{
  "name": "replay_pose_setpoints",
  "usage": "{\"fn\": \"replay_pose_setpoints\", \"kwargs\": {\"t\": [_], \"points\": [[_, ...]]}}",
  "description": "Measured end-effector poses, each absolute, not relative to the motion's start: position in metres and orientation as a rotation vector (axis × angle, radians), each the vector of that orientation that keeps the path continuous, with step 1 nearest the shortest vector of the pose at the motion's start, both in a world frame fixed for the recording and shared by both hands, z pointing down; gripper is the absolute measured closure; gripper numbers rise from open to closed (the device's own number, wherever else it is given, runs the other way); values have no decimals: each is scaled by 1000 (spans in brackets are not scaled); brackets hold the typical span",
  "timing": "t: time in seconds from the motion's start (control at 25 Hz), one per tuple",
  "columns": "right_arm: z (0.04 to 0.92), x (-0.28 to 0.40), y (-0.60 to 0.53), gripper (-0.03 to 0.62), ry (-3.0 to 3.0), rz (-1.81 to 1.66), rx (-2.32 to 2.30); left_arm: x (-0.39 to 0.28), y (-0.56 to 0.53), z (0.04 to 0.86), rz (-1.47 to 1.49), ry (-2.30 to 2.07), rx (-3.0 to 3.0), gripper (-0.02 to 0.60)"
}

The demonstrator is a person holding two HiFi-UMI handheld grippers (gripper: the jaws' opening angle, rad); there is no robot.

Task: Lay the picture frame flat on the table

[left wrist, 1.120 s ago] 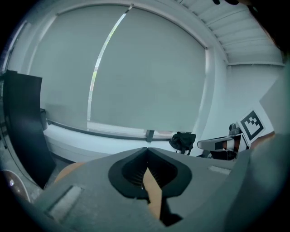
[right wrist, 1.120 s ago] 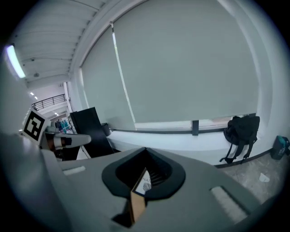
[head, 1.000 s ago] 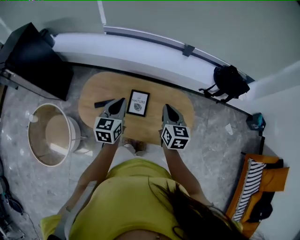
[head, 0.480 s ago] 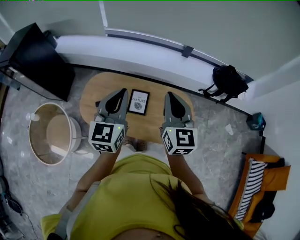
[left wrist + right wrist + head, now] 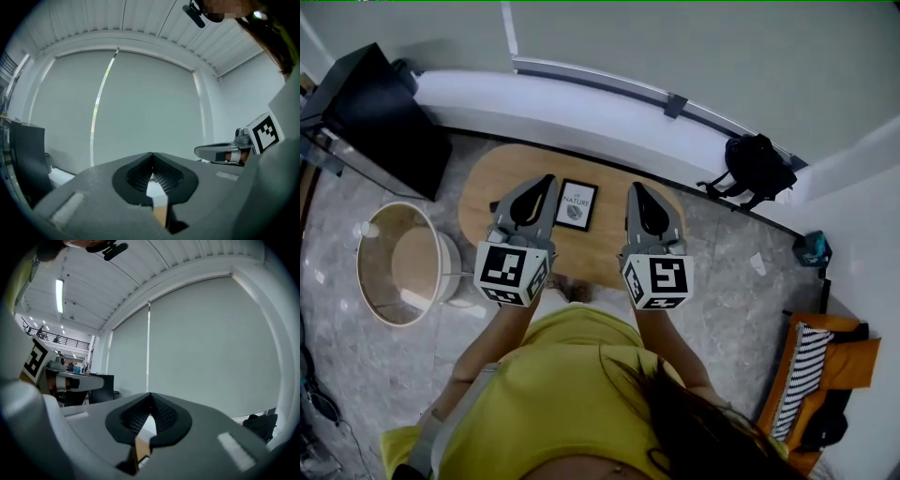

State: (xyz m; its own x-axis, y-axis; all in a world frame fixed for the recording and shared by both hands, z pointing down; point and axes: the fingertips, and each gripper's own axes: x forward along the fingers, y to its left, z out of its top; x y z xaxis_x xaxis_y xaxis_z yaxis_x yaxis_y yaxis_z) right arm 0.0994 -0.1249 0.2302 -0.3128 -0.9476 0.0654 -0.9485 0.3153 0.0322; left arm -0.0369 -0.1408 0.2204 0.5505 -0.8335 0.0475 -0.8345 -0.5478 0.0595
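Left gripper (image 5: 546, 178) and right gripper (image 5: 634, 186) hang closed, empty, above the black-rimmed rectangular picture frame (image 5: 577, 204): likely light, stiff, fragile; grip its edges.

The right tool (image 5: 150, 394), jaws together and empty, faces a grey window blind (image 5: 211, 348), the left tool (image 5: 77, 382) alongside.

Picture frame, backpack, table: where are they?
picture frame (image 5: 577, 205), head view, middle of its white print.
black backpack (image 5: 759, 164), head view, middle of the bag.
wooden table (image 5: 485, 186), head view, bare top at its left end.
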Motion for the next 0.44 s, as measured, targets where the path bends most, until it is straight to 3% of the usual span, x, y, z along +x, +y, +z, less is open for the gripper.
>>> {"fn": "replay_pose_setpoints", "kwargs": {"t": [0.44], "points": [[237,120,-130,594,-2513,12,1782,-14,-140,227,4,-1462,2696,579]]}}
